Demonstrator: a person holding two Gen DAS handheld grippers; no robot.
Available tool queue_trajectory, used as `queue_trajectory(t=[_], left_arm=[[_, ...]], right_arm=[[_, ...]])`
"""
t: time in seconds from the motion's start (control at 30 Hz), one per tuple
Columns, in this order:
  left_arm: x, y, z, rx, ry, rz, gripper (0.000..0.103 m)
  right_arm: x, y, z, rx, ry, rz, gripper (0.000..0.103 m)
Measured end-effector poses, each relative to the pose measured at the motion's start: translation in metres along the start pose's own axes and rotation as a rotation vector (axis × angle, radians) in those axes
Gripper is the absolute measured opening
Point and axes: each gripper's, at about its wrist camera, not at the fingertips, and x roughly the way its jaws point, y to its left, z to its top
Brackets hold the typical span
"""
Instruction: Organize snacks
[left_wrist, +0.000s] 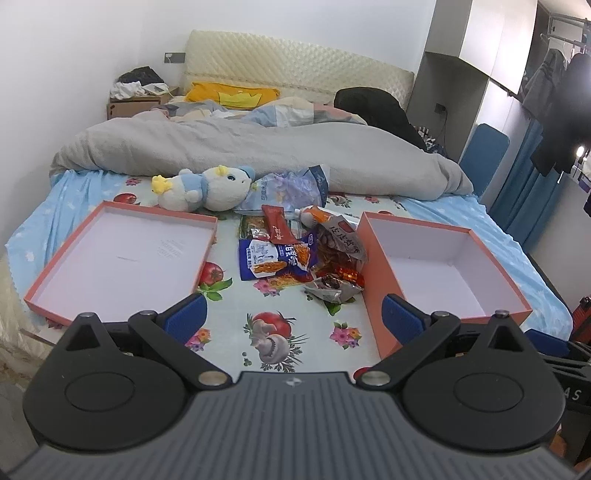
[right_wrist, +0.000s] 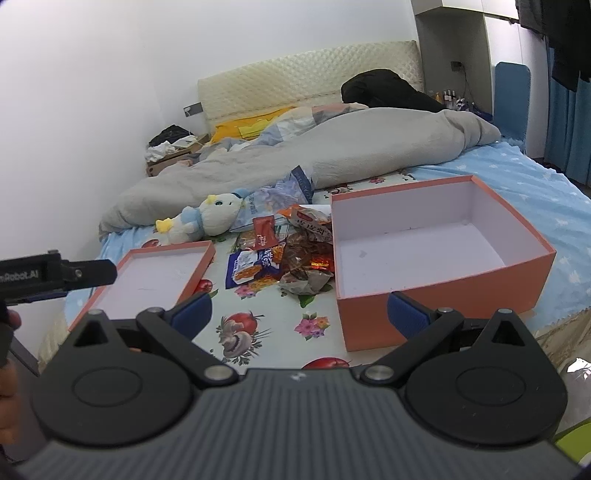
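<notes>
A pile of snack packets (left_wrist: 295, 254) lies on the flowered cloth in the middle of the bed, between a shallow orange box lid (left_wrist: 48, 284) on the left and a deeper orange box (left_wrist: 373, 280) on the right. On top are a blue packet (left_wrist: 273, 258) and a red packet (left_wrist: 275, 223). The pile also shows in the right wrist view (right_wrist: 284, 254), with the box (right_wrist: 436, 299) and the lid (right_wrist: 199, 266). My left gripper (left_wrist: 293, 317) is open and empty, short of the pile. My right gripper (right_wrist: 299, 314) is open and empty, near the box's front corner.
A plush duck (left_wrist: 205, 188) and a large pale blue bag (left_wrist: 288, 188) lie behind the pile. A grey duvet (left_wrist: 258, 147) covers the far half of the bed. The left gripper's body (right_wrist: 55, 277) shows at the left edge of the right wrist view.
</notes>
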Motion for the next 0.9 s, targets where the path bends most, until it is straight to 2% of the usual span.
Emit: queue_trajectory(t=[0.37, 0.9], left_arm=[[0.029, 0.007, -0.003, 0.016, 0.033, -0.015, 0.102], [0.034, 0.009, -0.009, 0.013, 0.039, -0.023, 0.102]], right_arm=[[0.011, -0.002, -0.005, 0.025, 0.028, 0.005, 0.103], [0.014, -0.002, -0.005, 0.028, 0.037, 0.012, 0.103]])
